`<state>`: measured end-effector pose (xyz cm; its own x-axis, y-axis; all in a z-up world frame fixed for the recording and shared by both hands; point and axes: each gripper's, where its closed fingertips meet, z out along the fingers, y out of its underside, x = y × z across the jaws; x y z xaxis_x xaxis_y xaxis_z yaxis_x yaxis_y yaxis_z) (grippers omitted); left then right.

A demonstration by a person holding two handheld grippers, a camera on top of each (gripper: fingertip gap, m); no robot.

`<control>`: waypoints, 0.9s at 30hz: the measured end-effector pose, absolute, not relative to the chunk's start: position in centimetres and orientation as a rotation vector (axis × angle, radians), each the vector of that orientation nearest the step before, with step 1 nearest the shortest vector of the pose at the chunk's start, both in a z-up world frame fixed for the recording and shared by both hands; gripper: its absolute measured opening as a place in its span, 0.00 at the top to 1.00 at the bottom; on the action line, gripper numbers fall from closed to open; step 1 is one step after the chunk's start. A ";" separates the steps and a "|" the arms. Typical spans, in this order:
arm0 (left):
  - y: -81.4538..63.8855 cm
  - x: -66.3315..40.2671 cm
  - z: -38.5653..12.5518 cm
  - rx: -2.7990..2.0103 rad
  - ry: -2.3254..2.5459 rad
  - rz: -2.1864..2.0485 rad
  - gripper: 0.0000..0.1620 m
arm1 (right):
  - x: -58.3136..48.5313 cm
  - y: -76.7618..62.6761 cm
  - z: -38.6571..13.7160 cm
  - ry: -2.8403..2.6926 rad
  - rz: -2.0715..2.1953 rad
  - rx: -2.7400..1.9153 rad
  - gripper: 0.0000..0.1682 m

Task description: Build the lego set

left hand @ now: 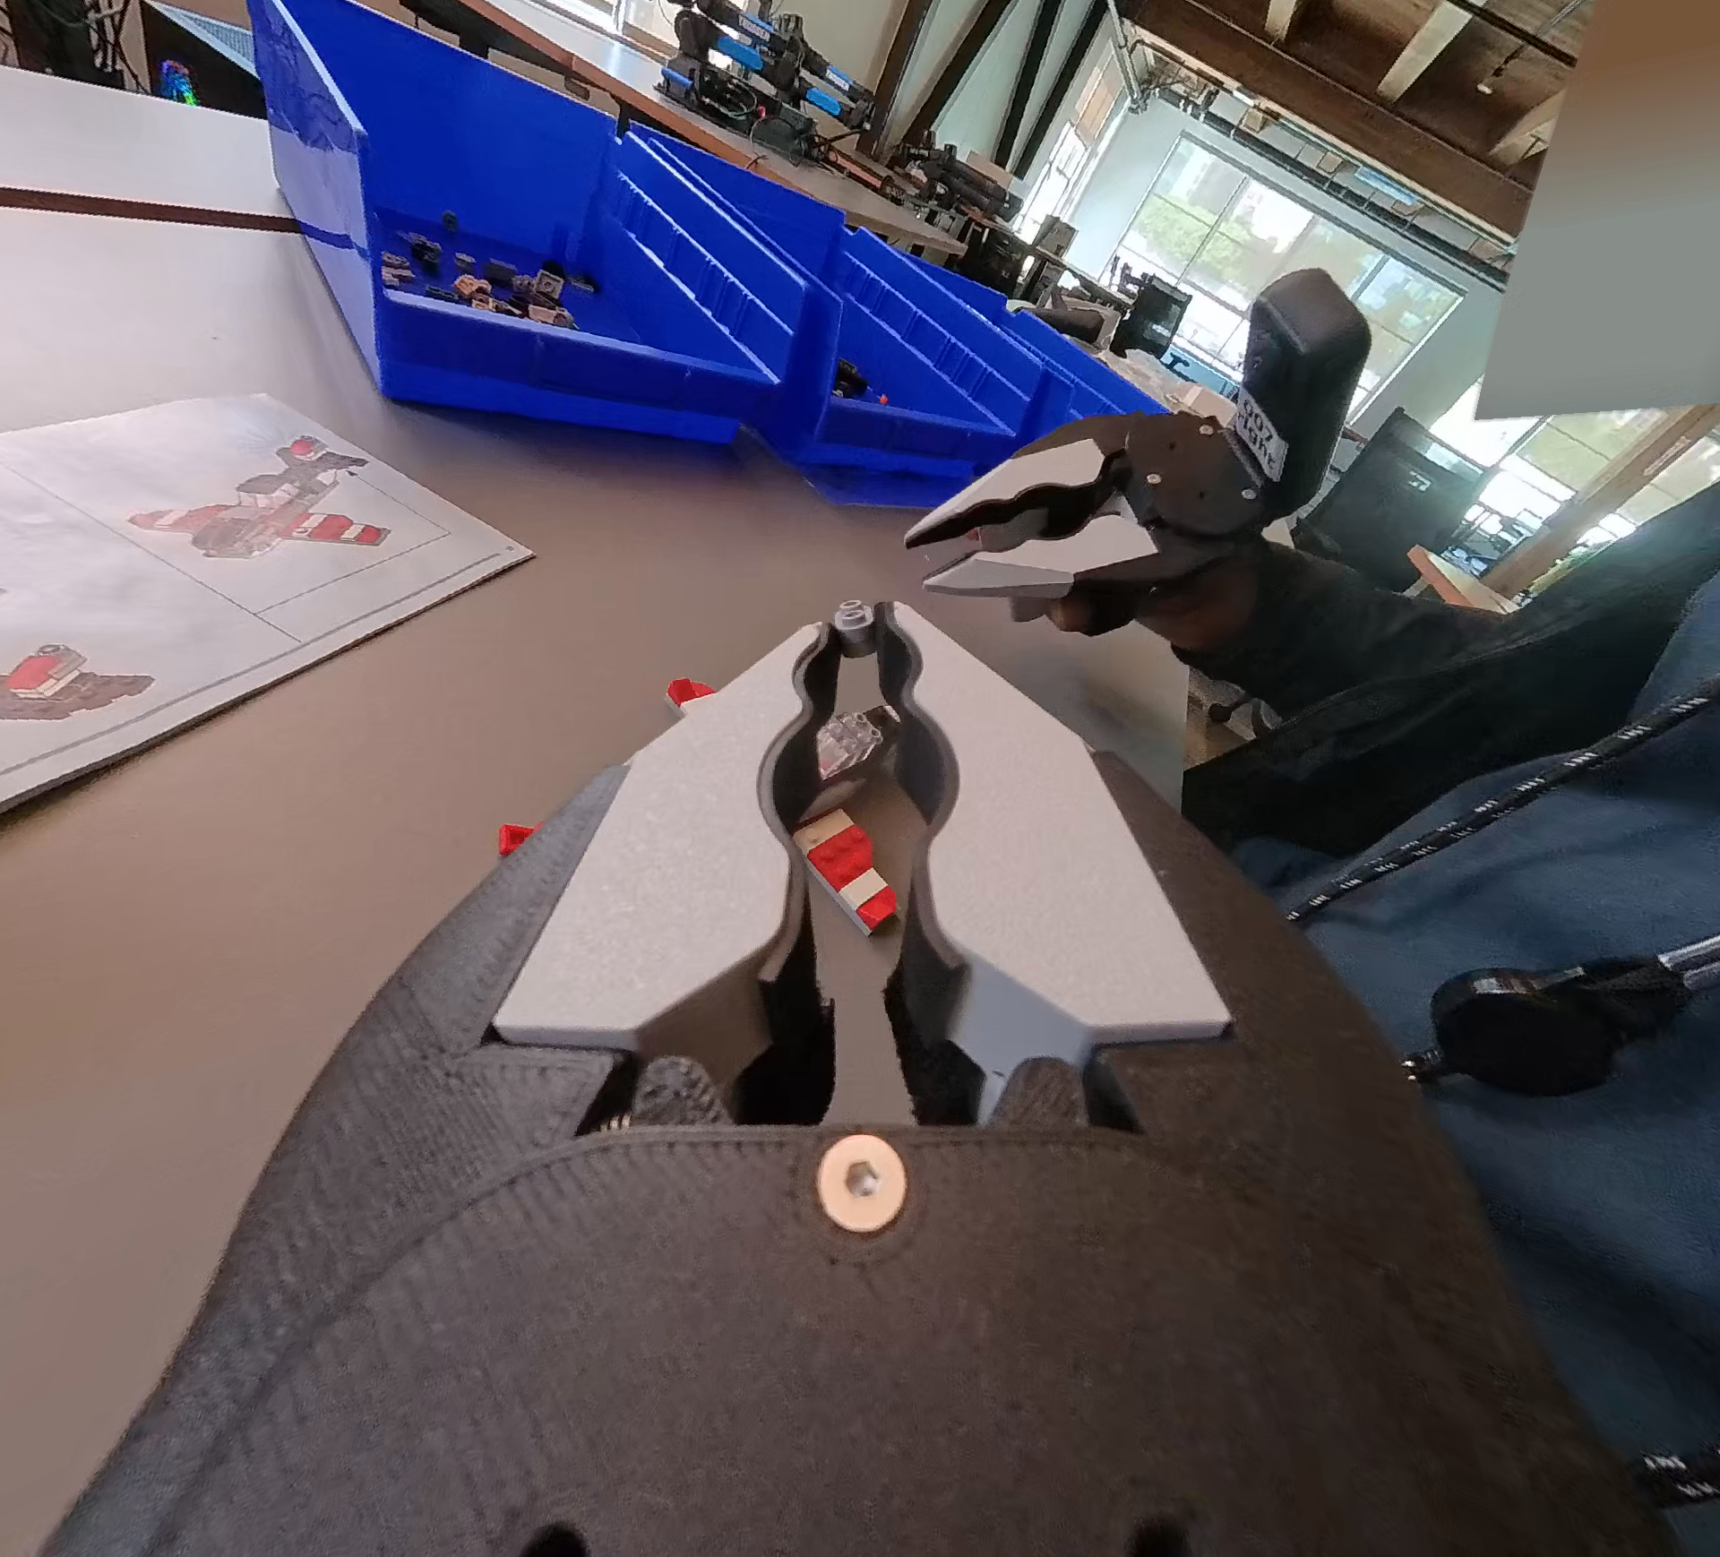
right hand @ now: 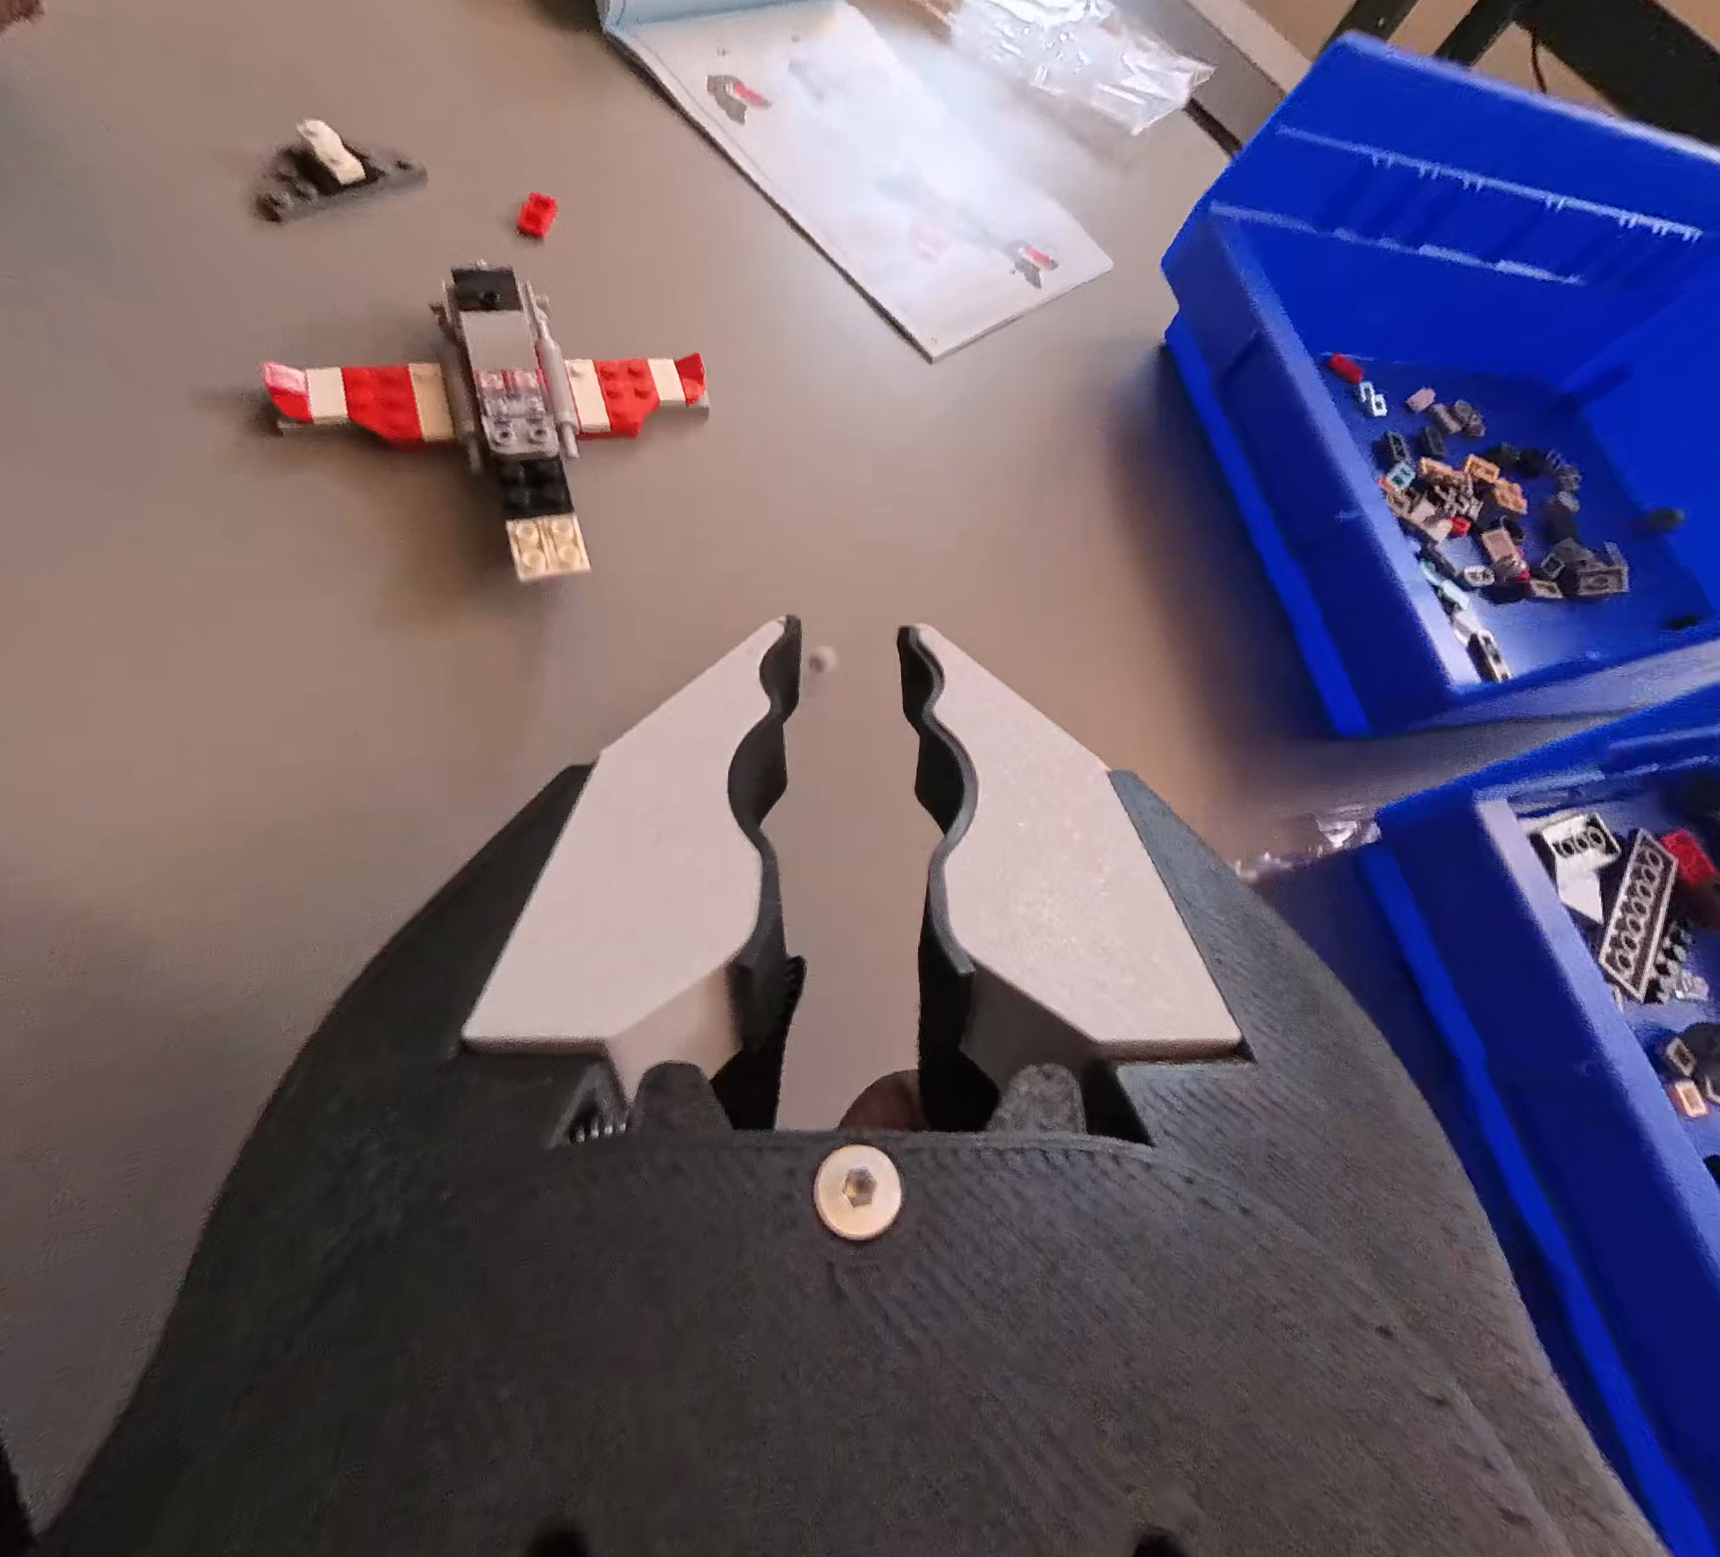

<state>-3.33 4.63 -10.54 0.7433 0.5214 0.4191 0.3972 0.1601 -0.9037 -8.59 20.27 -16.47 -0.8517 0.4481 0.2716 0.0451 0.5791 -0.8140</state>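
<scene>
My left gripper (left hand: 858, 628) is shut on a small grey round piece (left hand: 856, 626) held at its fingertips, above the red-and-white plane model (left hand: 847, 861), which shows through the gap between the fingers. The same plane model (right hand: 493, 405) lies flat on the grey table in the right wrist view, wings spread left and right. My right gripper (right hand: 847, 637) is open and empty above the table, nearer than the model. It also shows in the left wrist view (left hand: 940, 558), right of my left gripper, slightly open.
An open instruction booklet (right hand: 875, 153) lies beyond the model; it shows at left in the left wrist view (left hand: 214, 544). Blue bins (right hand: 1452, 433) hold several small loose pieces. A loose red brick (right hand: 537, 214) and a small black-and-white subassembly (right hand: 330, 167) lie on the table. A clear plastic bag (right hand: 1070, 42) lies near the booklet. The gap from one gripper's tips to the other's is roughly 20 cm. My left tips are roughly 11 cm from the small black-and-white subassembly (right hand: 330, 167).
</scene>
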 end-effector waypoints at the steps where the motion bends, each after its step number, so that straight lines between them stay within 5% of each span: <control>1: 4.7 -3.3 -10.6 -1.456 -0.798 0.102 0.95 | -8.6 20.7 -16.8 -2.366 1.175 -0.402 0.87; 27: 4.4 -3.3 -10.7 -1.458 -0.809 0.107 0.95 | -8.5 16.2 -19.6 -2.525 1.152 -0.366 0.93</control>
